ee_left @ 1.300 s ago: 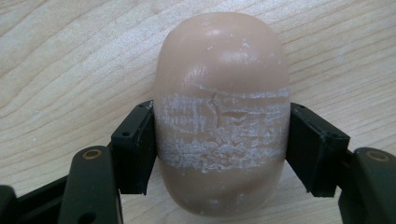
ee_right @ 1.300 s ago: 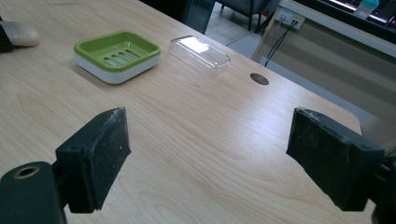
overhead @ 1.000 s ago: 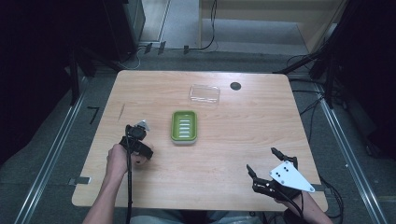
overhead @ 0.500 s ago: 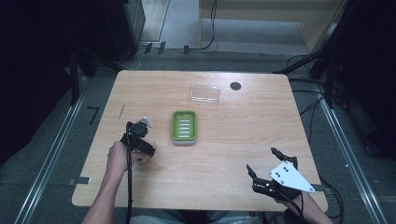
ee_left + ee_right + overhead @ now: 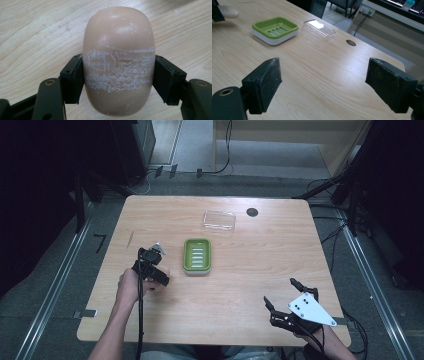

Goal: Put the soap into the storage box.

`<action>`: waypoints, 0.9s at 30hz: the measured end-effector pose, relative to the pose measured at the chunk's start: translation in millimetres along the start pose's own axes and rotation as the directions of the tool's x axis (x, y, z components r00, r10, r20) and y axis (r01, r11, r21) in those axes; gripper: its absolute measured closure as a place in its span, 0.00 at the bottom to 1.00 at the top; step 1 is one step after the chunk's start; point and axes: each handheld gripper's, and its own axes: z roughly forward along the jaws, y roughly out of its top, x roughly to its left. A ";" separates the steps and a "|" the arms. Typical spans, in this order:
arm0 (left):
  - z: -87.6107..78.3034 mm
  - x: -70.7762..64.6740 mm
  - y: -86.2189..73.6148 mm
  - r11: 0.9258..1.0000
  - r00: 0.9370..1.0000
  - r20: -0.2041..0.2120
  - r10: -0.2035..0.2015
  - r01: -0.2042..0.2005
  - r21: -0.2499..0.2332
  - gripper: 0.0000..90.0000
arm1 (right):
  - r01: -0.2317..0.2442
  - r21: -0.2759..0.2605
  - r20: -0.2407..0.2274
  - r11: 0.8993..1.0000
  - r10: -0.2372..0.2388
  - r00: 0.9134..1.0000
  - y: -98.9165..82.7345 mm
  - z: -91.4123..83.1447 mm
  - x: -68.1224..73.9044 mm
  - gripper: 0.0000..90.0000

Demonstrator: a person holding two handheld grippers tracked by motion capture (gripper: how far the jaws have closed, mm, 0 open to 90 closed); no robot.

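Between my left gripper's (image 5: 117,82) pads (image 5: 72,78) sits the soap bar (image 5: 118,61), clamped across its short width, one pad touching each flank at the whitish scuffed band. Its long axis runs straight ahead along the jaws, with the rounded far end projecting well past the fingertips and the near end tucked between them. Wood grain of the table (image 5: 30,30) shows below it; whether the bar rests on the surface or hangs just above it, I cannot tell.

From the high view, the left gripper (image 5: 156,254) is near the table's left side, and the green soap dish (image 5: 197,256) lies just to its right, apart from it, long axis pointing away from me. I judge the next move to be a short carry rightward, holding the bar parallel to the dish.

My right gripper (image 5: 323,82) stands released, jaws wide with nothing between them, at the near right corner (image 5: 287,302), well apart from the dish. The left hand is nearer.

Farther off lies the clear lid (image 5: 219,220).
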 end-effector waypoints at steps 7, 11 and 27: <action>-3.6 -6.1 9.1 1.000 1.000 0.014 0.017 -0.017 -0.015 0.38 | 0.002 0.000 0.000 1.000 -0.002 1.000 0.0 0.2 0.1 0.15; -4.5 -8.7 12.4 1.000 1.000 0.015 0.027 -0.026 -0.016 0.38 | 0.001 0.001 0.001 1.000 -0.001 1.000 -0.1 0.0 -0.3 0.15; -4.8 -17.1 28.5 0.998 0.998 0.020 0.066 -0.066 -0.014 0.38 | 0.003 0.002 0.000 1.000 -0.003 1.000 -0.2 0.1 -0.2 0.15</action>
